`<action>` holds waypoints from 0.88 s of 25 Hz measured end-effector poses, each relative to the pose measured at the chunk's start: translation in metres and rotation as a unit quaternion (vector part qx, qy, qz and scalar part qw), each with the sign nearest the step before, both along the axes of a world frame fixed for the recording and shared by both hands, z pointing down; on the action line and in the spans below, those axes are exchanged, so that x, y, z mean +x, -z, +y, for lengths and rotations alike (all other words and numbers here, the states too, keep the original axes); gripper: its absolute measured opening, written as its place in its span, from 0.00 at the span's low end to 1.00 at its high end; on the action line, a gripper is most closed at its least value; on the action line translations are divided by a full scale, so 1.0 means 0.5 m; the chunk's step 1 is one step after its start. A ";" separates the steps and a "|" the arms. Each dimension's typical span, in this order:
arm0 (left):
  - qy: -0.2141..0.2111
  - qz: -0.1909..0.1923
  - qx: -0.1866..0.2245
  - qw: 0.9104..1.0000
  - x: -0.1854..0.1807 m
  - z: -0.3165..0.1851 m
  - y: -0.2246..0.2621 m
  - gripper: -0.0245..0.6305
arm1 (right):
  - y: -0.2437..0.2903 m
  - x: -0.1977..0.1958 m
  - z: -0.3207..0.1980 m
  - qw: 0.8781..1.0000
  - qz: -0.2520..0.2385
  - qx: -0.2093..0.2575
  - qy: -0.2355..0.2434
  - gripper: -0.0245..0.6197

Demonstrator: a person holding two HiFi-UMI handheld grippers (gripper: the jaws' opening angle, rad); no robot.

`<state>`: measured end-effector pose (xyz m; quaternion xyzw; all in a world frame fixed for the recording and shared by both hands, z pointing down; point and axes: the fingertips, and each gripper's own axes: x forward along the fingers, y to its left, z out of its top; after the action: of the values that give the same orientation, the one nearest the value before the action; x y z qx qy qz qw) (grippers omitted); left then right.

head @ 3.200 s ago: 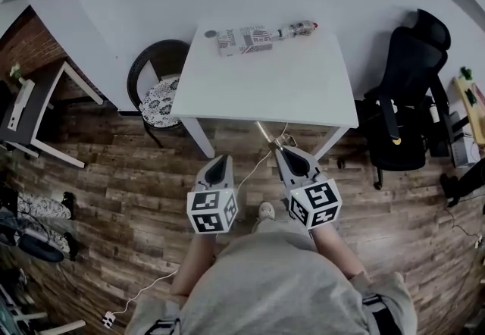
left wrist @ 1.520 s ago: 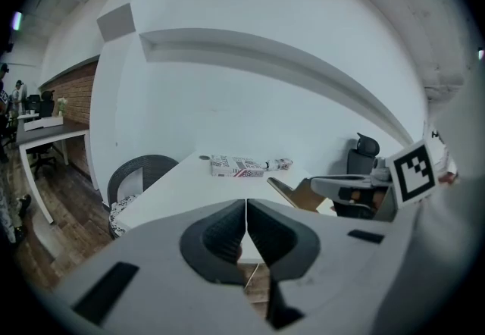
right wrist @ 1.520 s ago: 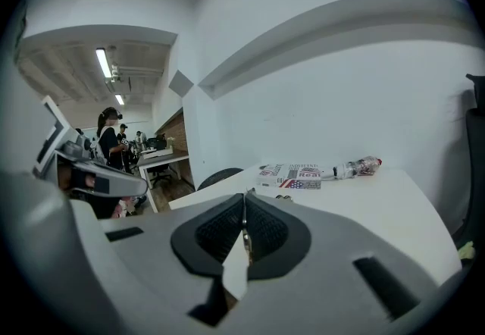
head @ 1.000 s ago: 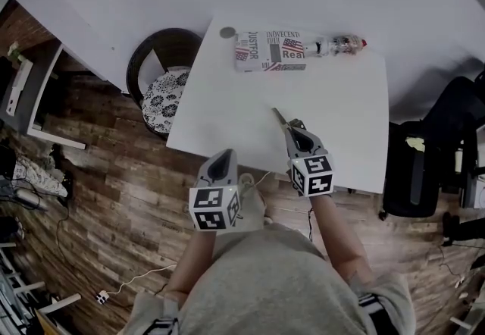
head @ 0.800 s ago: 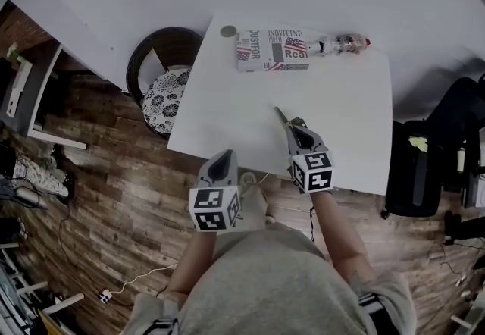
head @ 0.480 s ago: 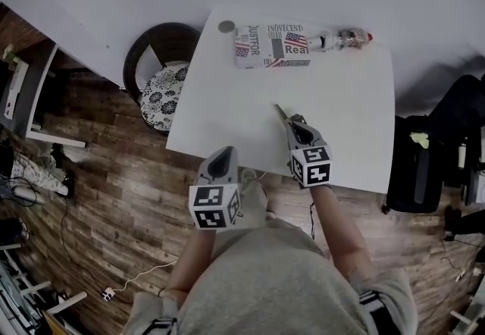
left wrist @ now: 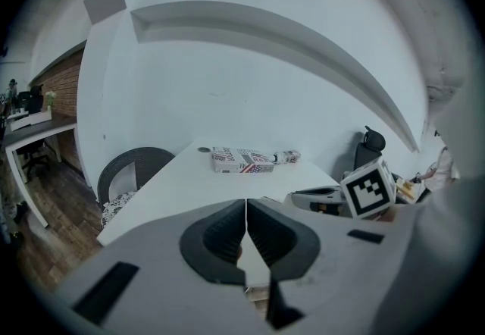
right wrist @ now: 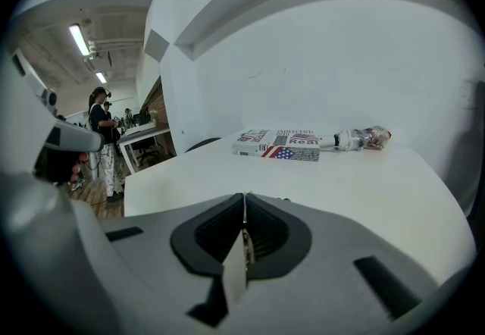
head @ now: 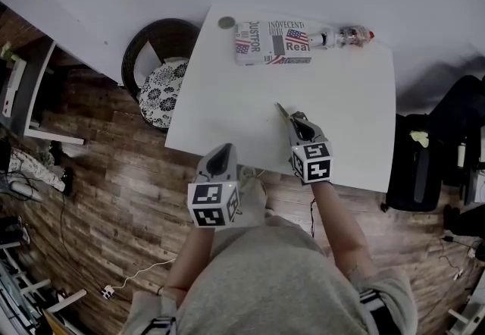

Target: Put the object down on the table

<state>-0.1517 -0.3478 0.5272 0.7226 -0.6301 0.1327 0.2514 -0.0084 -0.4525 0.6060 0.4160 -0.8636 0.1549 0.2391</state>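
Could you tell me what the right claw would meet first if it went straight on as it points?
Probably the white table: the right claw, shut on a thin stick, tilts down; the book lies beyond.

The white counter [head: 242,110] is standing on a wood-plank floor [head: 114,174]. A flat printed box [head: 273,43] is lying near its 12 o'clock edge. A bottle [head: 345,38] is lying on its side just at the box's 3 o'clock end. A small round disc [head: 226,23] is sitting at the box's 10 o'clock.
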 end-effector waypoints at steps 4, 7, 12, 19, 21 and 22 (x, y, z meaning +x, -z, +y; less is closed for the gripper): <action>0.001 0.001 -0.001 1.000 0.001 0.006 -0.001 0.05 | -0.001 0.010 -0.008 1.000 0.013 0.009 -0.003 0.07; 0.001 0.002 -0.002 1.000 0.003 0.009 -0.001 0.05 | -0.003 0.022 -0.017 1.000 0.021 0.011 -0.010 0.09; 0.003 0.003 -0.002 1.000 0.002 0.013 -0.001 0.05 | -0.014 0.041 -0.033 0.999 0.032 0.010 -0.021 0.12; 0.005 0.001 -0.003 1.000 -0.001 0.018 -0.001 0.05 | -0.028 0.063 -0.049 0.999 0.035 0.004 -0.035 0.16; 0.004 0.000 -0.003 1.000 0.001 0.018 -0.002 0.05 | -0.033 0.069 -0.053 0.999 0.036 0.003 -0.040 0.17; 0.004 0.000 -0.003 1.000 0.001 0.019 -0.002 0.05 | -0.035 0.072 -0.055 0.998 0.036 0.003 -0.042 0.17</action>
<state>-0.1510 -0.3386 0.5281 0.7194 -0.6326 0.1336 0.2539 0.0274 -0.4800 0.6235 0.4579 -0.8365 0.1474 0.2624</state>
